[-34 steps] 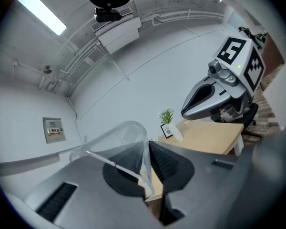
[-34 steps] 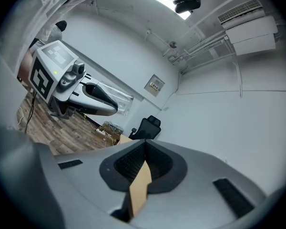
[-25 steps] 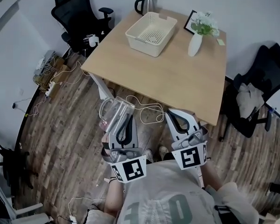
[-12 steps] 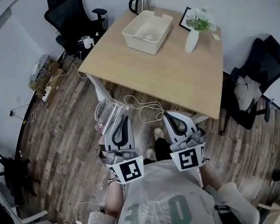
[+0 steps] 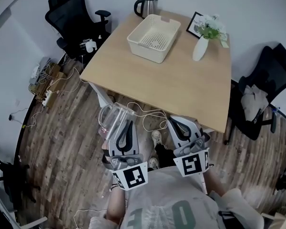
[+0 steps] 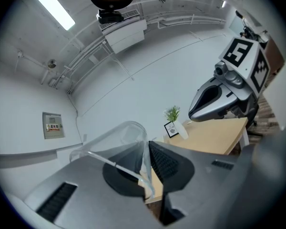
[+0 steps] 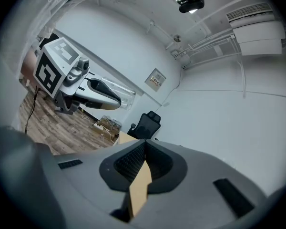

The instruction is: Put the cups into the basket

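Here the left gripper (image 5: 127,124) is clamped on the wall of a clear cup (image 5: 113,118), above the floor; the right gripper (image 5: 177,122) is closed and empty. Carry the cup level across the tabletop (image 5: 176,85) and lower it well inside the far basket (image 5: 144,49) before letting go.

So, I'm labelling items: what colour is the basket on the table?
The basket is cream, with a perforated bottom; the head view shows it best.
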A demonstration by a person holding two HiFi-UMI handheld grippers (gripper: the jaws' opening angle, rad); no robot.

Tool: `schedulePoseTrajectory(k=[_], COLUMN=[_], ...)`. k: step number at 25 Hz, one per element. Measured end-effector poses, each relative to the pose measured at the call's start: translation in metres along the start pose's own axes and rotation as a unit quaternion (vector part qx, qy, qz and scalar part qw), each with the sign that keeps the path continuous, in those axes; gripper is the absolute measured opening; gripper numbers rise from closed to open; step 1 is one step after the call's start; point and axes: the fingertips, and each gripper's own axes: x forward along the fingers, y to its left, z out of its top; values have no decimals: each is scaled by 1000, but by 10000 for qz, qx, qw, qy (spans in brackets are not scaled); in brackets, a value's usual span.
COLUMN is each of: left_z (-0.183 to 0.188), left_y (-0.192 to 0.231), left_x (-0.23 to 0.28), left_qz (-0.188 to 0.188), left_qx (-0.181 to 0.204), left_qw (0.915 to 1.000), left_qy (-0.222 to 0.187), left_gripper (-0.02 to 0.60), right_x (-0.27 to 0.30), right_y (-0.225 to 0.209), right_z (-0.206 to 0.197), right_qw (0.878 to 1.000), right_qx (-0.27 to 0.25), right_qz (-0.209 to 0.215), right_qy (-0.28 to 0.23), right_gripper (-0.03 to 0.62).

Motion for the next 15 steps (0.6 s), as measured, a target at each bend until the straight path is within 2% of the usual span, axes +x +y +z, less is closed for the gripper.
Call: schedulePoseTrajectory(k=[15], left_z=[-17], left_y=[38], left_x=[168], left_qz=[124], left_qx=[98], left_qw=[9999], left_qy=[5], left_gripper=[37], right_x=[144], right_y=[-105], right_z=[-37], right_qw=[9993], right_qx=[-270], right_qz=[115], right_qy=[-225], right_gripper=[-2])
